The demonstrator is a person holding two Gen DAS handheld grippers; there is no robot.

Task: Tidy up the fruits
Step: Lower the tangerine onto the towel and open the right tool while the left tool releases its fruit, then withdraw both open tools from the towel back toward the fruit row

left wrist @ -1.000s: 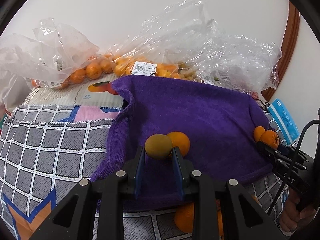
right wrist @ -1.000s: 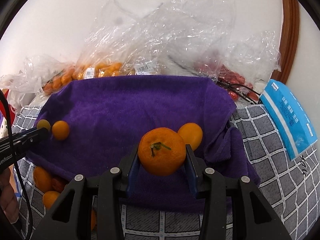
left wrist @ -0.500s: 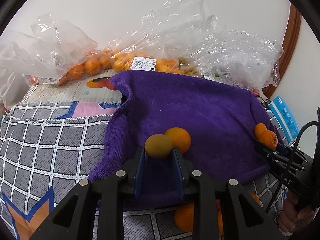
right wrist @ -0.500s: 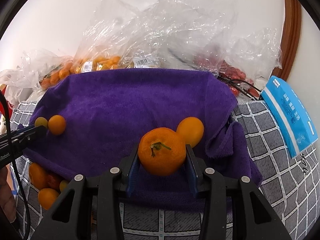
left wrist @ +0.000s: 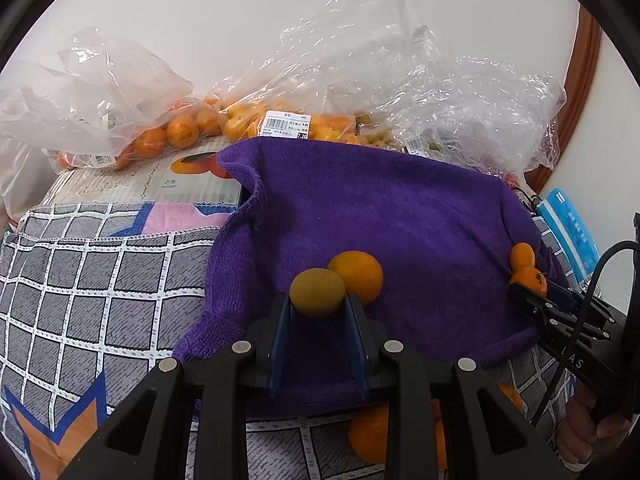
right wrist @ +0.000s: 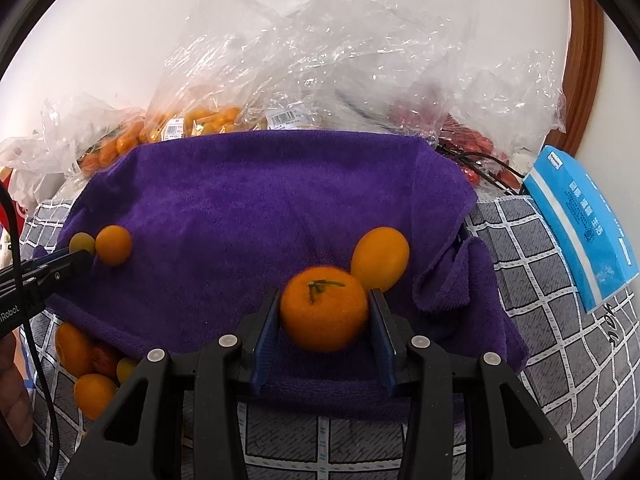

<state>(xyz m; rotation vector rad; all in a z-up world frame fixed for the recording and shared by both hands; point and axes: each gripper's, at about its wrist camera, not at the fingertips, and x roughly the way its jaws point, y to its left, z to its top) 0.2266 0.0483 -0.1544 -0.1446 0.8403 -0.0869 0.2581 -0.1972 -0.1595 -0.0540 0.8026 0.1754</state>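
Black plastic arms with blue pads fill the near edge of each wrist view. The left gripper point(left wrist: 316, 308) is clamped on a small dull yellow-green round fruit point(left wrist: 317, 293), and the right gripper point(right wrist: 324, 312) is clamped on a bright orange mandarin with a green stem point(right wrist: 324, 307). Both fruits hang just over the purple terry towel point(left wrist: 380, 220), each close beside a loose fruit already lying there: a smooth orange one point(left wrist: 358, 276) by the left, an oval yellow-orange one point(right wrist: 382, 258) by the right. My guess is that the towel is the sorting ground, its nap keeping round fruit from rolling.

More loose oranges point(right wrist: 86, 376) wait off the towel's near left corner on the grey checked cloth point(left wrist: 88, 280).

Between the two pairs the towel lies bare and wide, good room for setting down. Its right edge is bunched up. Beyond the far edge, crinkled clear plastic bags of oranges point(left wrist: 192, 128) crowd the white wall point(left wrist: 240, 12), leaving no room there.
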